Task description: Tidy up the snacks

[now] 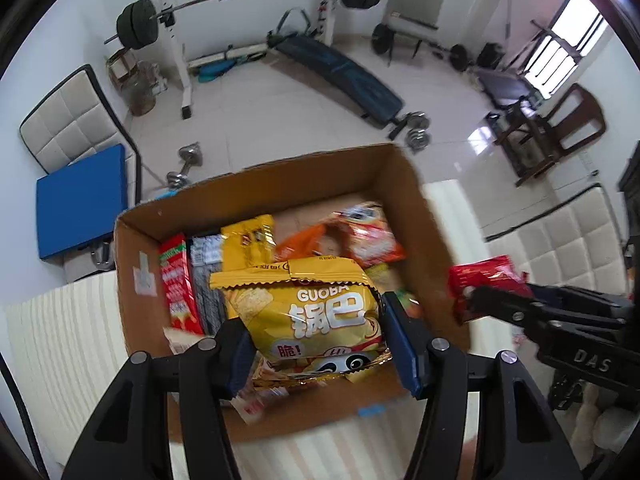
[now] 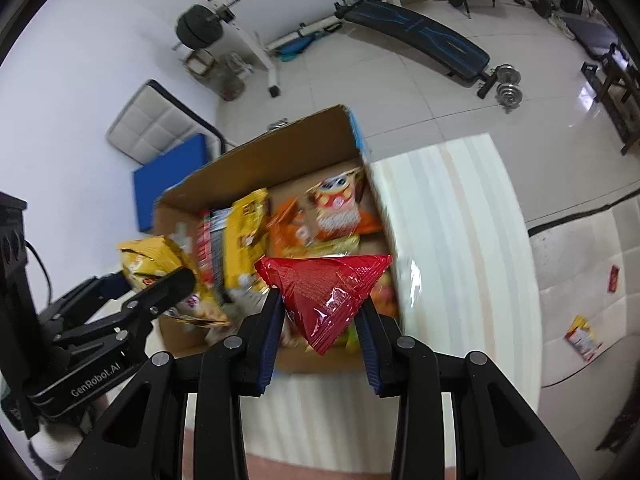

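- Left gripper (image 1: 316, 344): fingers pinch the yellow bag (image 1: 320, 316) from both sides – bag marked "GUOBA", held above the near end of the box (image 1: 424, 216).
- Right gripper (image 2: 320, 320): fingers clamp the red bag (image 2: 328, 292) at its sides; its lower tip hangs between them, over the box's near right corner.
- Left view shows the right gripper at the right edge, red bag just beyond the box's right wall.
- Box: open cardboard, holding packets – a red pack (image 1: 176, 284) upright against the left wall, a second yellow pack (image 1: 248, 244) beside it, an orange bag (image 1: 368, 236) toward the far right.
- Box stands on a pale ribbed desk (image 2: 452, 216).
- Room: tiled floor (image 1: 280, 120), barbell on a white rack (image 1: 176, 28), sit-up bench (image 1: 340, 76), dumbbells, blue mat (image 1: 80, 200).
- Two small packets (image 2: 582, 338) lie on a quilted cushion at the right.
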`<act>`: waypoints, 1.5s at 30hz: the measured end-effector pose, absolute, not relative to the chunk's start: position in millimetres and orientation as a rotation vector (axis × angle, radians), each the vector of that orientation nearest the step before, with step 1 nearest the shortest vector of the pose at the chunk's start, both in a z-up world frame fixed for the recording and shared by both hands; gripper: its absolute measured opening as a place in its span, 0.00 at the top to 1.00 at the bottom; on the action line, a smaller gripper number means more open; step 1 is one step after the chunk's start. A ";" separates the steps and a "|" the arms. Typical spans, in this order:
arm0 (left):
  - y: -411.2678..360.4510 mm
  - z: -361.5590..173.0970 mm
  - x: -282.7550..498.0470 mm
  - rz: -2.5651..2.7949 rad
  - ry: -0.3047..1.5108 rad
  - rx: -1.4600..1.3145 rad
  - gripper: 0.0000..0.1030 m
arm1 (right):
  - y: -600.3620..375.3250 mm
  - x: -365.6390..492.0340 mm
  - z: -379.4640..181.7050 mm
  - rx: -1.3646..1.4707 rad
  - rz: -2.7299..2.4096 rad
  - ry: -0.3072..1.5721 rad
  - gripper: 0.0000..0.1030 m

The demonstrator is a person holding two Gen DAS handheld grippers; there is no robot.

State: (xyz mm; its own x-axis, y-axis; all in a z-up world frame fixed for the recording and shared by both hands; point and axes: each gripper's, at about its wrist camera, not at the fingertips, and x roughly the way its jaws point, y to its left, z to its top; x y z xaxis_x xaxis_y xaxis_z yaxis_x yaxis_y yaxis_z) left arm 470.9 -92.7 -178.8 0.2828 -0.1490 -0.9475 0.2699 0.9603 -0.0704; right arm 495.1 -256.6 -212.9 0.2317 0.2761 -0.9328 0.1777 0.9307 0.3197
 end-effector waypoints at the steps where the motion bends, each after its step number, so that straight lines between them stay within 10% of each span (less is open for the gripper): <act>1: -90.5 -186.8 480.1 -0.274 1.270 0.118 0.46 | -256.1 502.6 -218.3 0.391 0.054 1.355 0.63; 10: -79.5 -238.6 509.9 -0.230 1.408 0.119 0.44 | -249.7 535.9 -256.9 0.324 0.006 1.436 0.58; 14: -71.1 -247.2 513.5 -0.200 1.454 0.082 0.40 | -244.0 540.0 -260.5 0.273 -0.012 1.436 0.24; 20: -63.3 -235.9 506.7 -0.193 1.433 0.036 0.19 | -239.6 535.4 -258.8 0.232 -0.022 1.442 0.14; 45: -20.4 -184.3 404.4 -0.031 1.286 -0.077 0.19 | -205.6 453.5 -228.4 0.089 0.037 1.396 0.09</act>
